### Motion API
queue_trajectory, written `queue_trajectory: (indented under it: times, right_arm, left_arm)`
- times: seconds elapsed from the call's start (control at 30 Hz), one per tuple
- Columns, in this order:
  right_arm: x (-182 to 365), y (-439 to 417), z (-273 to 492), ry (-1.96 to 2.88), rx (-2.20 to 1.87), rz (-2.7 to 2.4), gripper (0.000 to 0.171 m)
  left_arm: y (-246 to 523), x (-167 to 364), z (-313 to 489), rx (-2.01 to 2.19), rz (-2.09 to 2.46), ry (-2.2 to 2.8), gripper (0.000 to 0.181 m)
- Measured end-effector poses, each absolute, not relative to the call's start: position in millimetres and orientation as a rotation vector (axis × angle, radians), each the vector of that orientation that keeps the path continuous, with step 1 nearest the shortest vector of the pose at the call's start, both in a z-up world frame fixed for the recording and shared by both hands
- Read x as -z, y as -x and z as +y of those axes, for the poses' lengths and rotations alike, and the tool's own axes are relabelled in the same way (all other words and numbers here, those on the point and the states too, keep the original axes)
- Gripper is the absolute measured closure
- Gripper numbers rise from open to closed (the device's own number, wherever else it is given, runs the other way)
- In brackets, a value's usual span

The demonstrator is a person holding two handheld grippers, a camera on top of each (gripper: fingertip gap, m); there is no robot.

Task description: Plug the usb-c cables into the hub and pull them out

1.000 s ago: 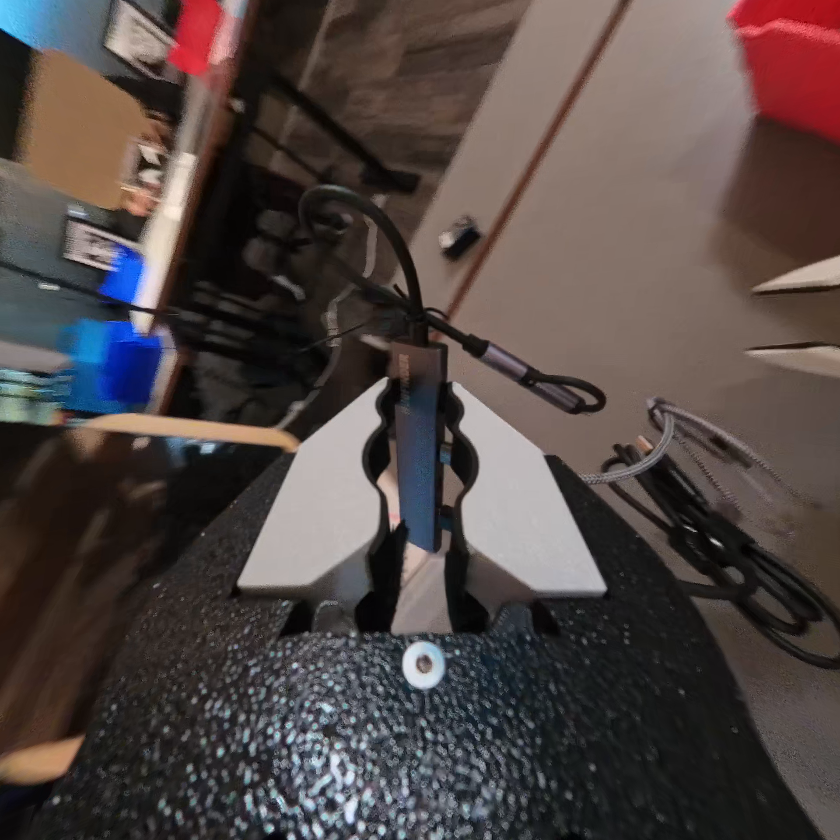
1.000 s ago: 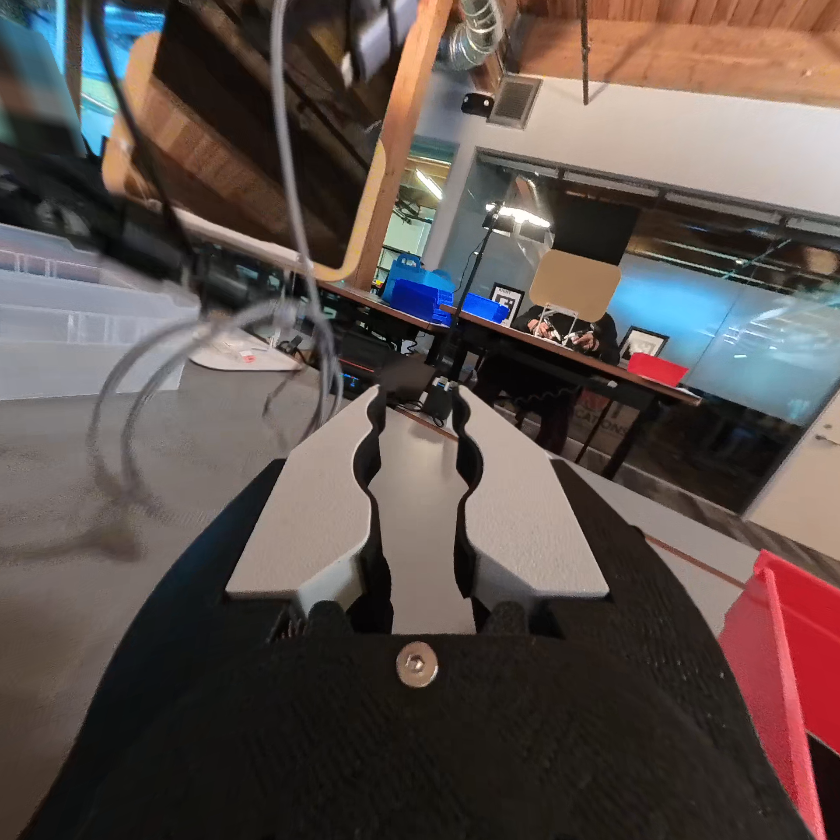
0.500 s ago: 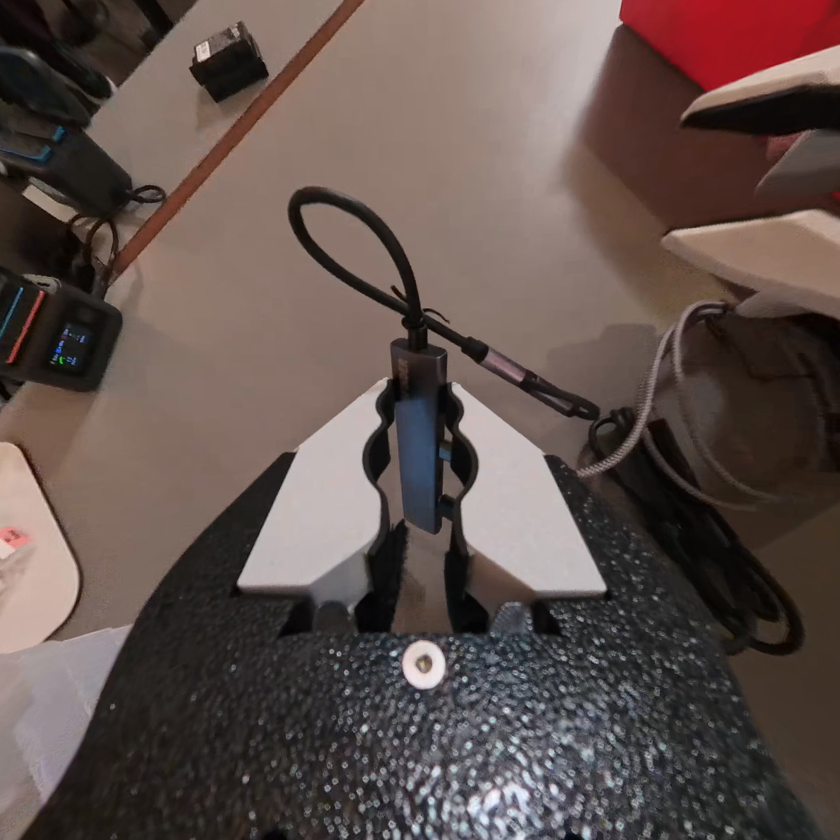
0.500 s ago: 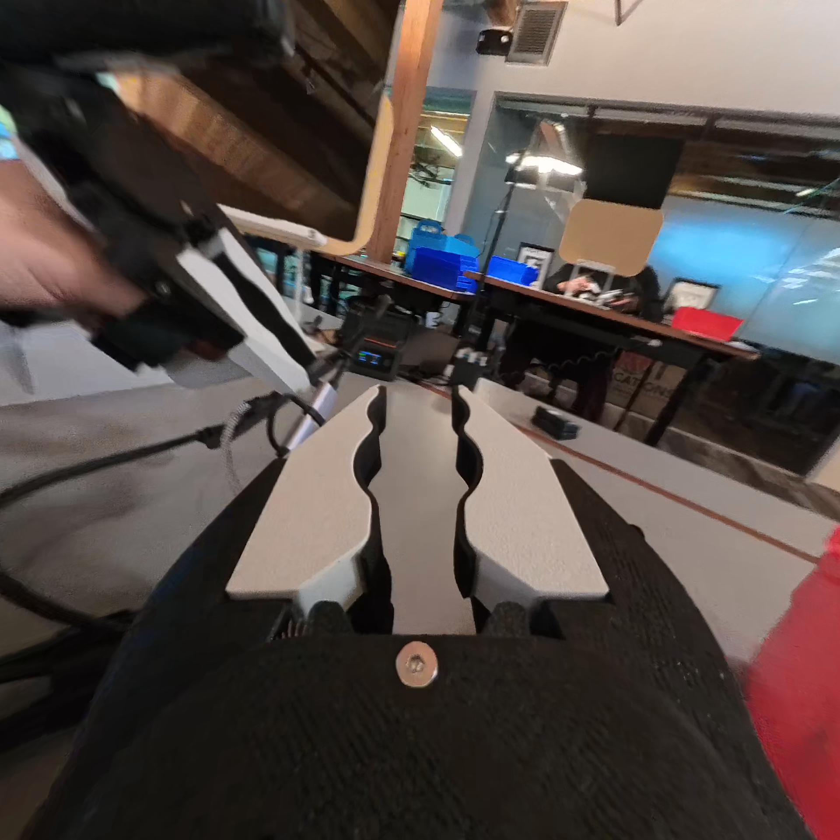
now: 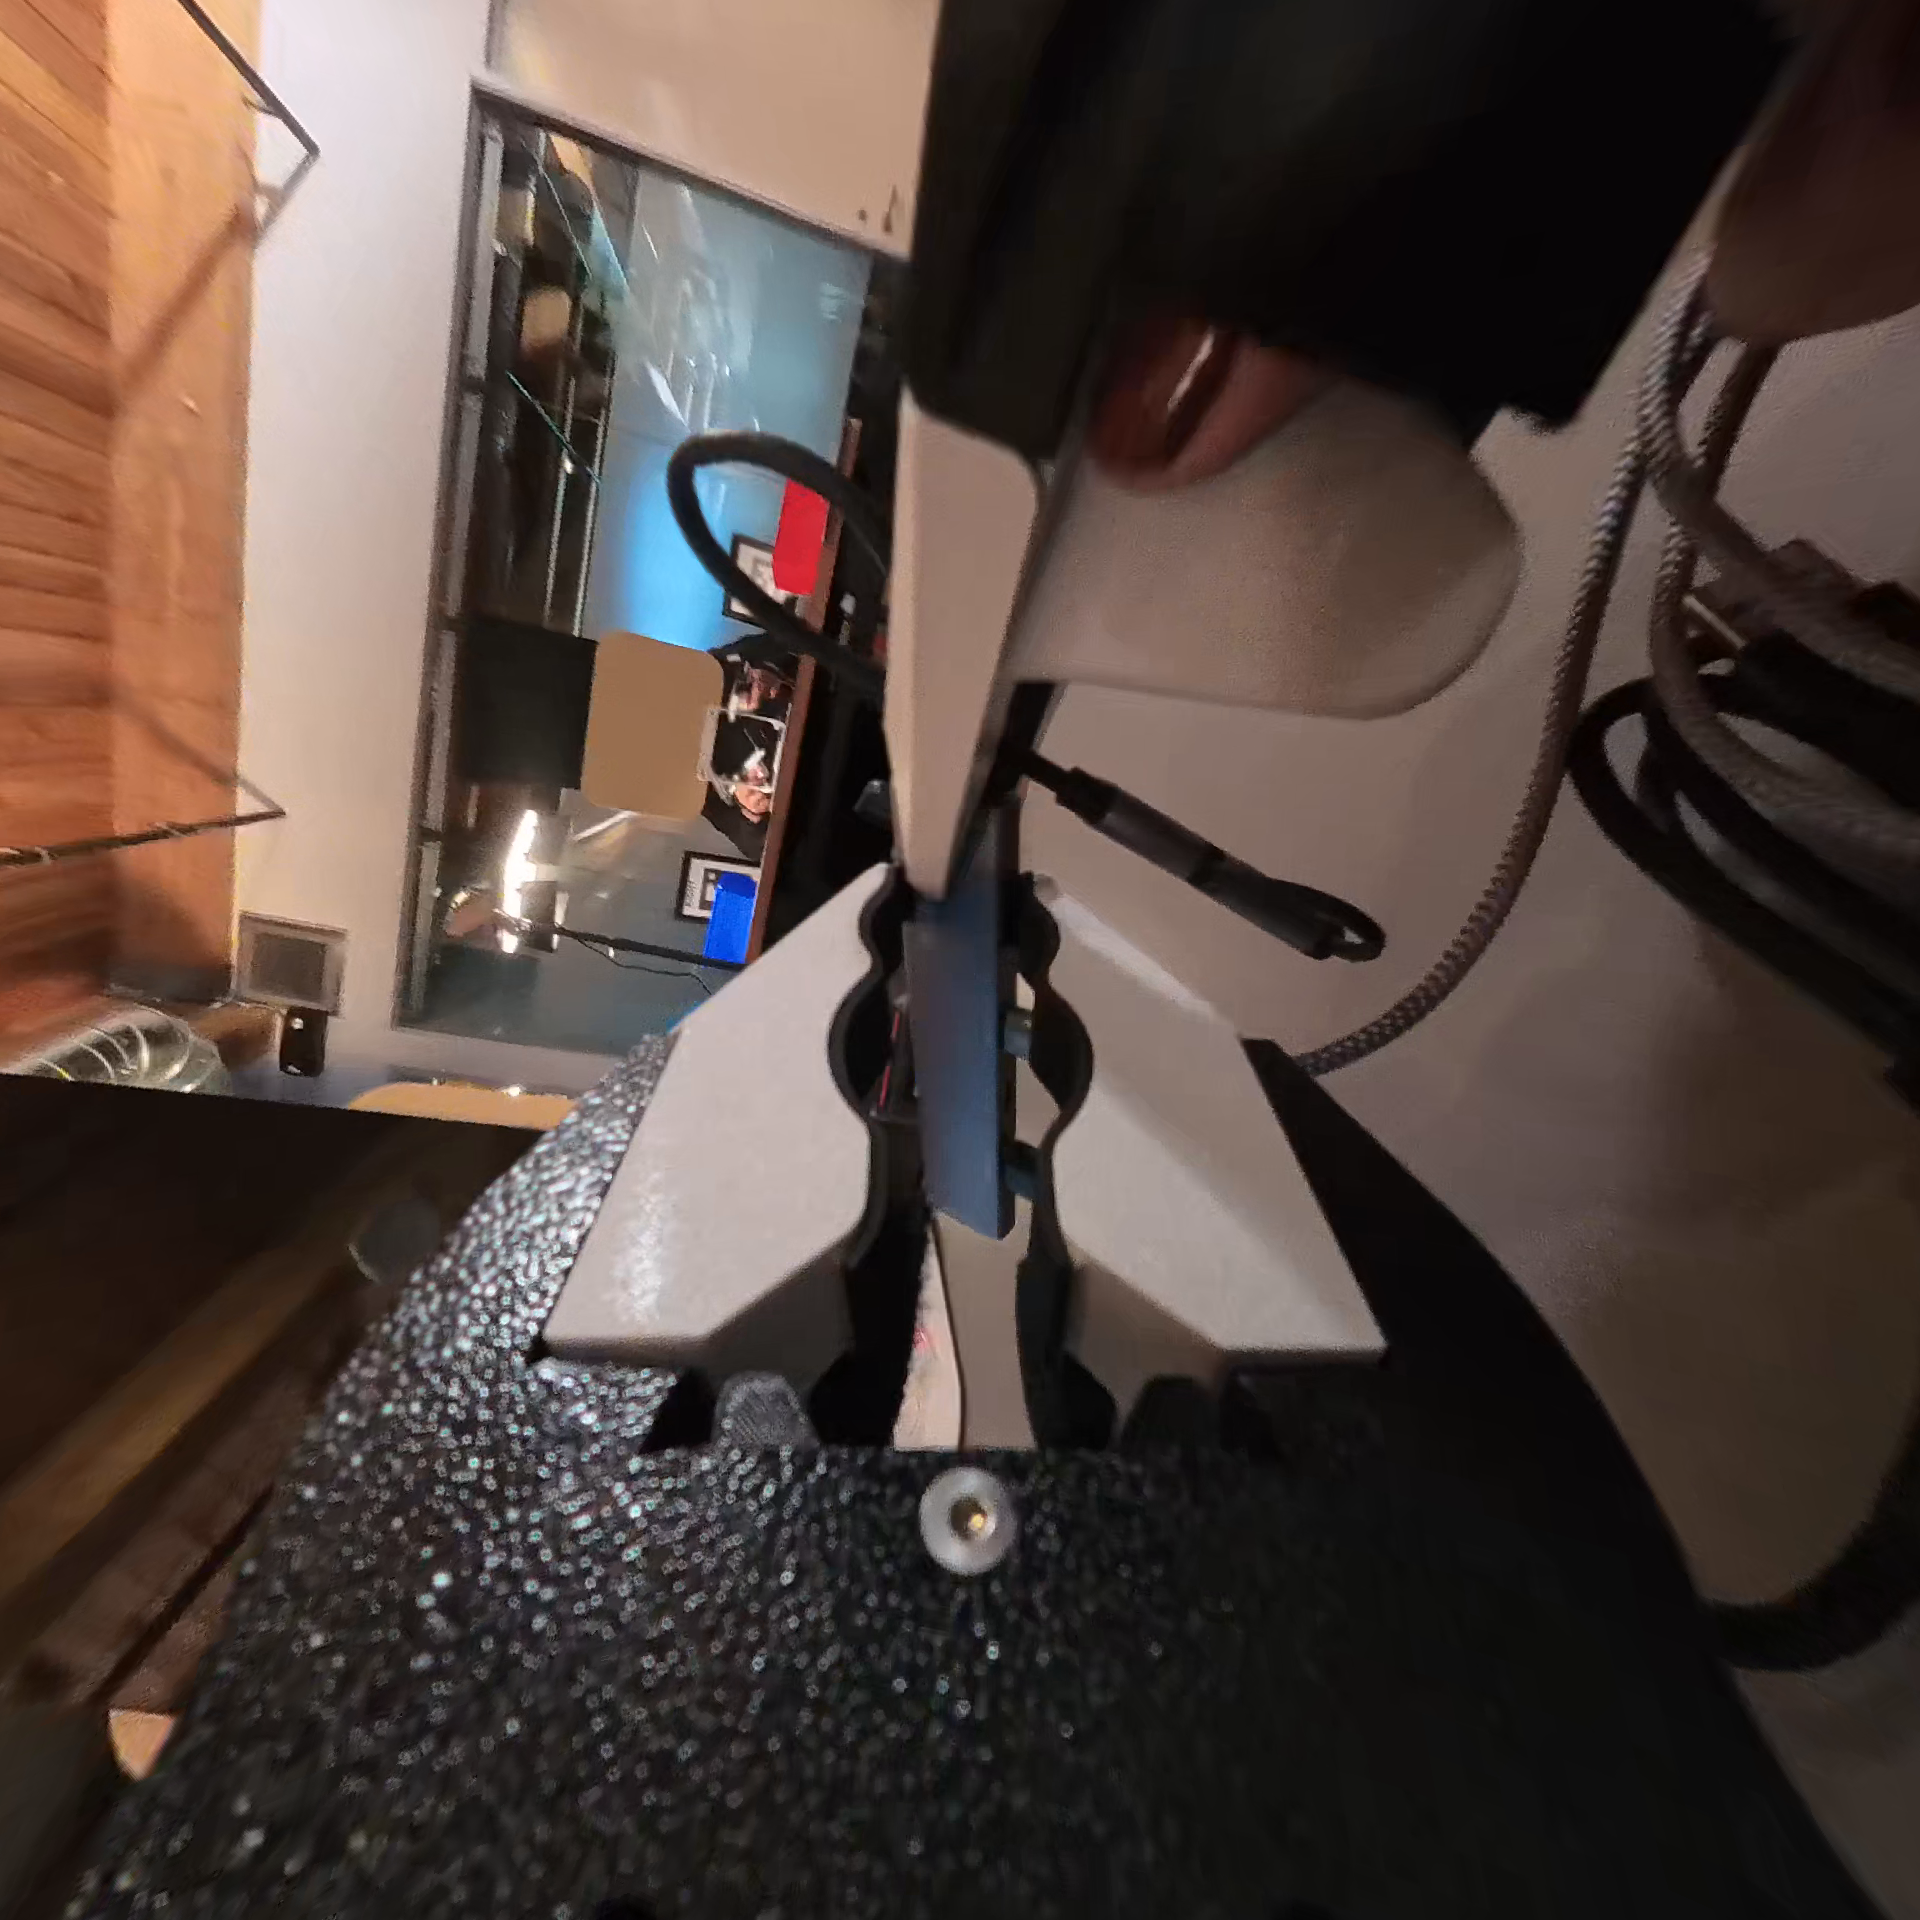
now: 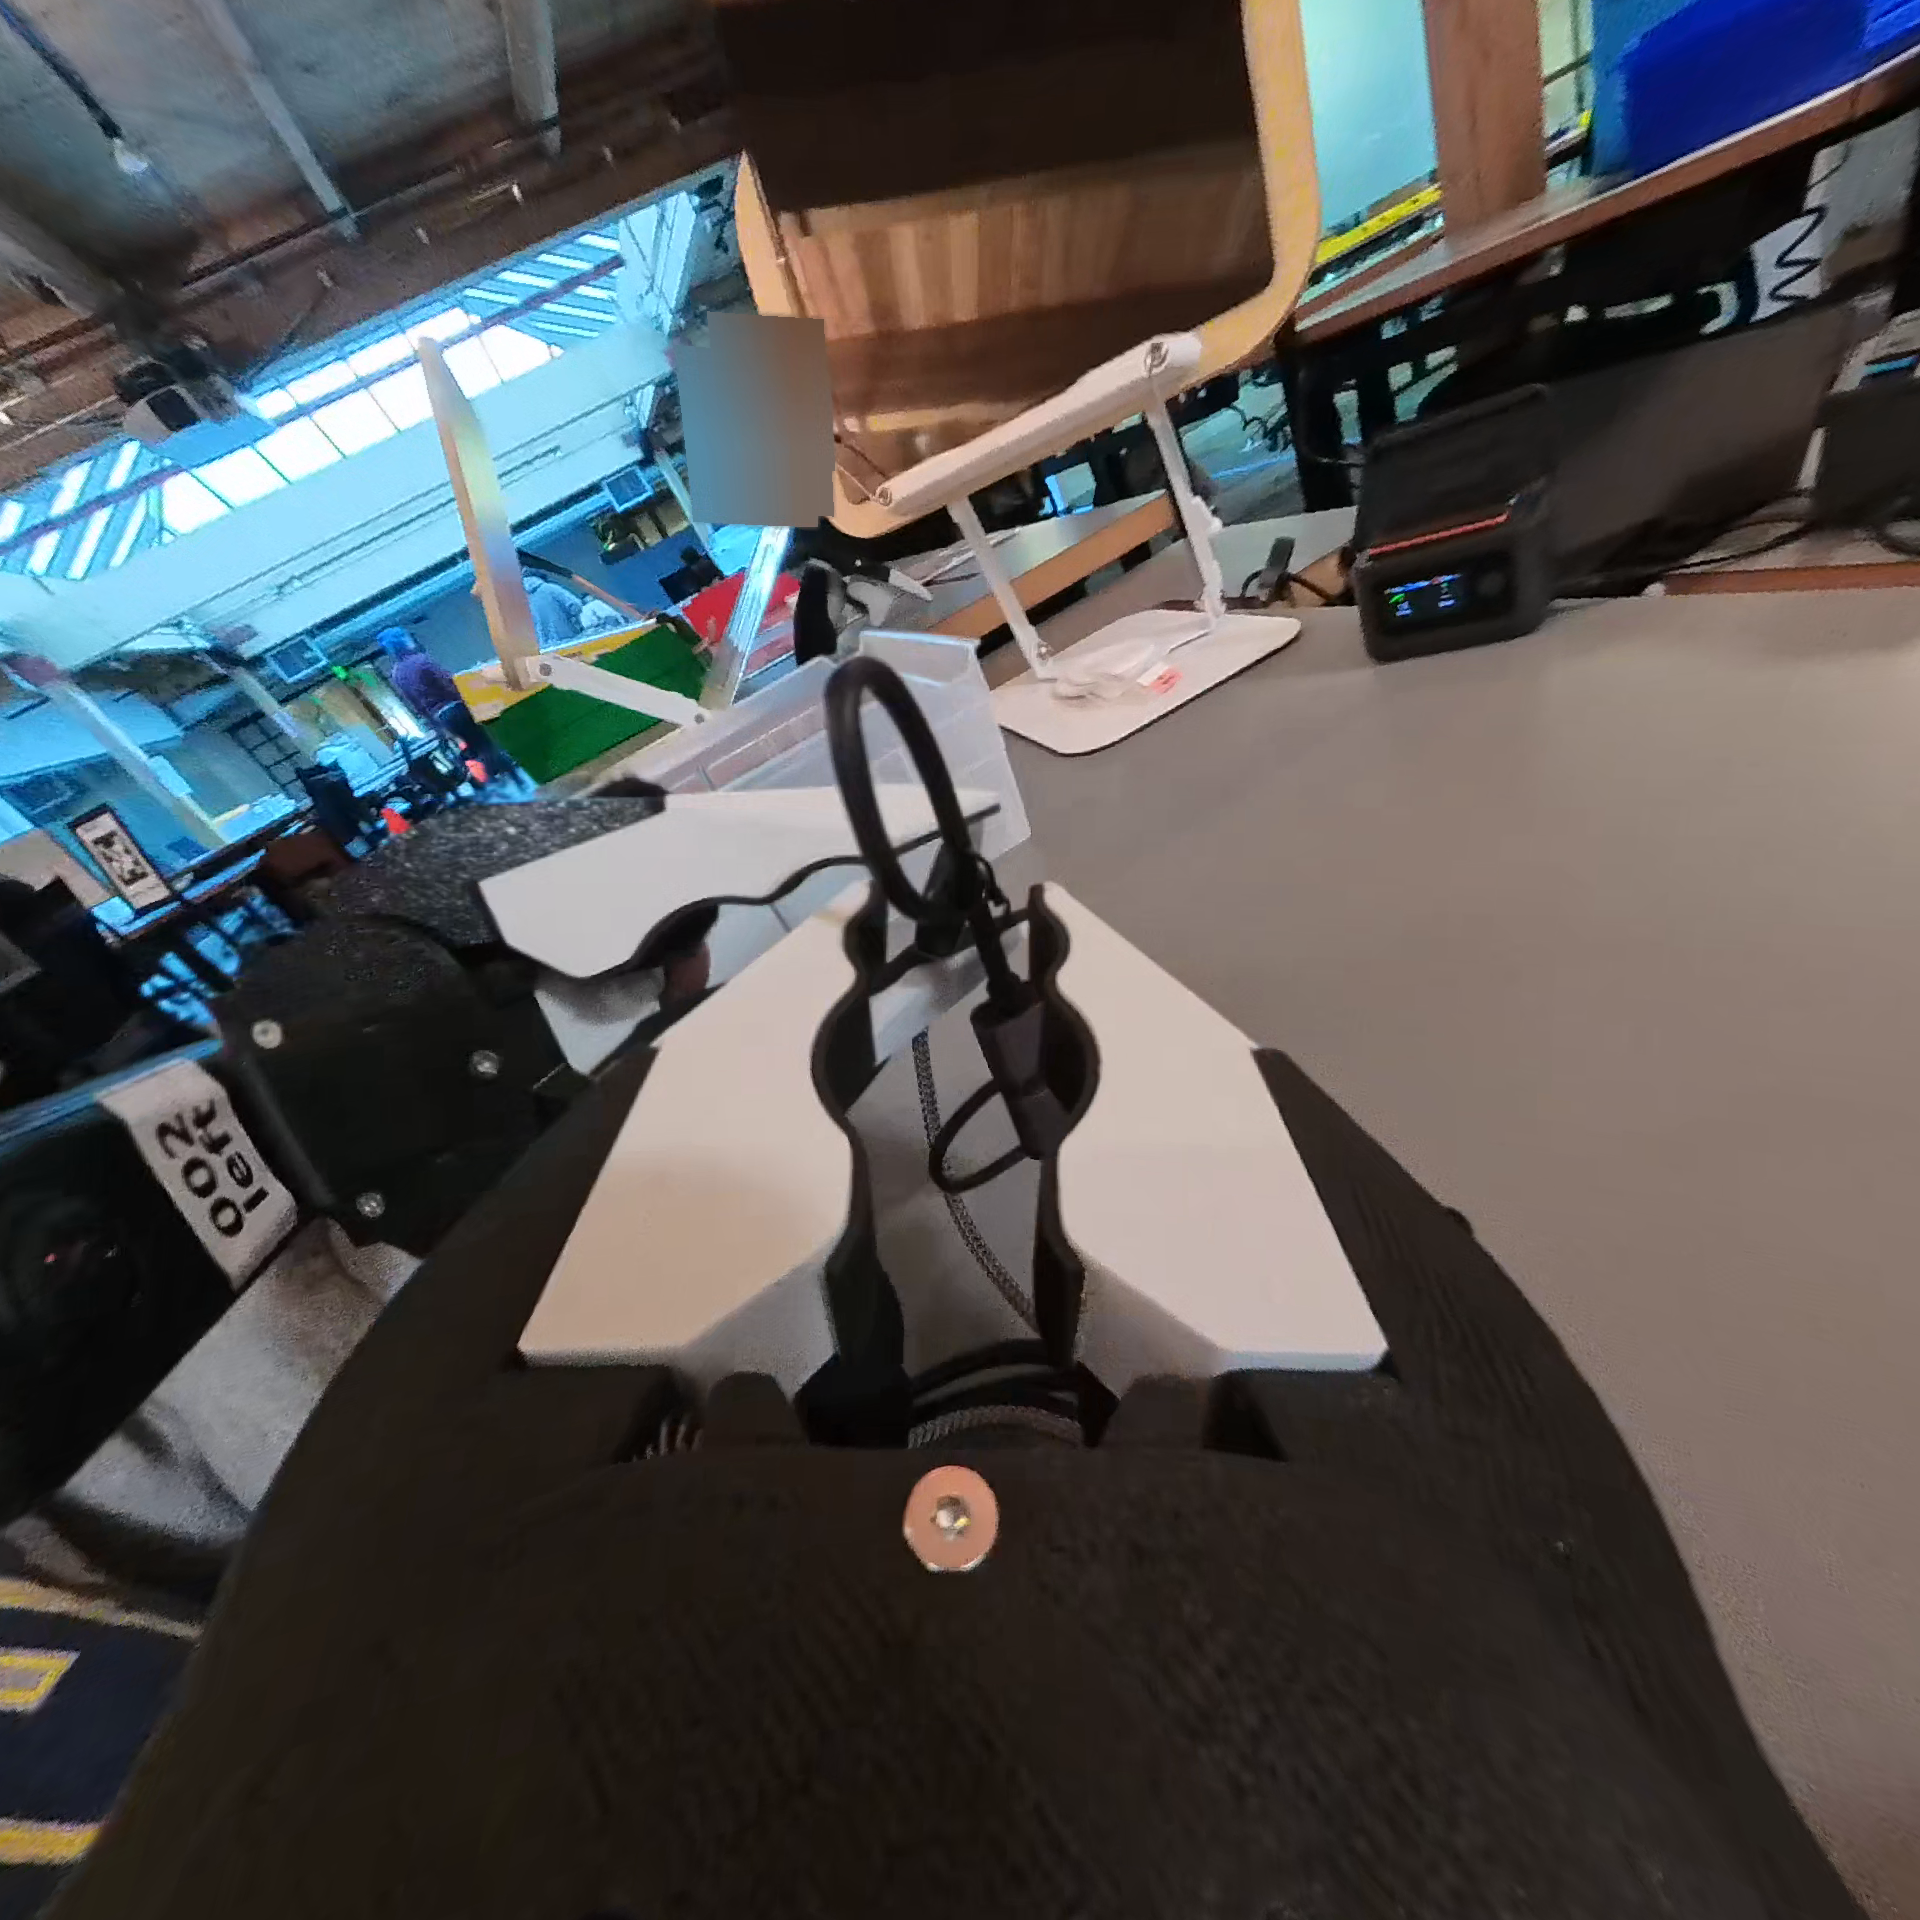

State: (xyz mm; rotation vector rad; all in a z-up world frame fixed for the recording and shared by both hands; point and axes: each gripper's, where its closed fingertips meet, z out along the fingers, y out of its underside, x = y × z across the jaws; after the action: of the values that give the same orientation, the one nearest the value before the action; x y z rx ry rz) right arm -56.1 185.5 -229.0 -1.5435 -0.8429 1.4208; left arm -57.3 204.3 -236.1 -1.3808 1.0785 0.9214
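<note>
My left gripper (image 5: 961, 894) is shut on the slim grey-blue hub (image 5: 961, 1070), held edge-on and lifted off the table. The hub's short black cable loops (image 5: 727, 520) above it and ends in a dark plug (image 5: 1247, 894) hanging at the right. My right gripper's fingers (image 5: 951, 644) reach in from above, with one tip against the hub's far end. In the right wrist view my right gripper (image 6: 956, 904) is open. The plug (image 6: 1013, 1060) and the cable loop (image 6: 883, 769) show between its fingers. The left gripper's finger (image 6: 727, 842) comes in from the left.
A grey braided cable (image 5: 1455, 935) and a bundle of black cables (image 5: 1714, 831) hang close at the right. On the grey table (image 6: 1558, 935) stand a black power station with a screen (image 6: 1455, 561), a white lamp base (image 6: 1143, 675) and a clear bin (image 6: 769, 738).
My left gripper has swung up with the hub, so its view turned from the tabletop to the room. My right gripper has moved in over the hub, its fingers now on either side of the plug.
</note>
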Motion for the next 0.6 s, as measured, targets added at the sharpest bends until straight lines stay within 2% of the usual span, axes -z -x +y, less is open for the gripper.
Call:
queue_trajectory:
  times: [0.03, 0.13, 0.37, 0.47, 0.57, 0.6]
  right_arm:
    - [230, 56, 184, 1.543, -1.424, -0.858, 0.156]
    - [235, 54, 183, 1.547, -1.358, -0.948, 0.160]
    - [226, 46, 151, 1.278, -1.102, -1.367, 0.160]
    - [227, 42, 126, 1.111, -1.033, -1.529, 0.160]
    - [232, 38, 110, 1.029, -1.014, -1.633, 0.160]
    - [232, 38, 110, 1.027, -1.016, -1.631, 0.160]
  left_arm:
    - [55, 236, 204, -0.921, 1.080, 1.376, 0.162]
    - [50, 248, 201, -0.746, 1.149, 1.470, 0.157]
    - [64, 246, 163, -0.021, 1.145, 1.736, 0.129]
    - [75, 258, 148, 0.027, 1.263, 1.810, 0.141]
    - [77, 272, 132, 0.046, 1.391, 1.884, 0.167]
    - [77, 275, 129, 0.059, 1.397, 1.917, 0.169]
